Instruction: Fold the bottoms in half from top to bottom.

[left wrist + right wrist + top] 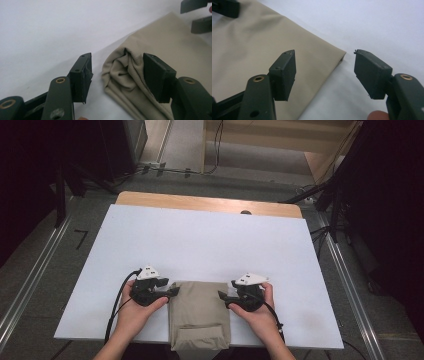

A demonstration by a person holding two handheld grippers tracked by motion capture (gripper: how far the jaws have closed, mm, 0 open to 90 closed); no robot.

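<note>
Folded cloth (199,314) is lying on the worktop (210,240); left claw (172,291) and right claw (223,297) are flanking it, both part-open, gripping nothing.

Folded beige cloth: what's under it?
The folded beige cloth lies flat on the white table sheet, its near edge hanging over the table's front. Whatever lies between its layers or beneath it is covered. Both grippers, left gripper and right gripper, flank it, open.

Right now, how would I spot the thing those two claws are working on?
Start at the white board covering the table. At its near edge, midway between the two hands, lies a folded khaki cloth. It is the one soft, tan item on the board, with a sewn pocket showing on the end nearest the person.
</note>
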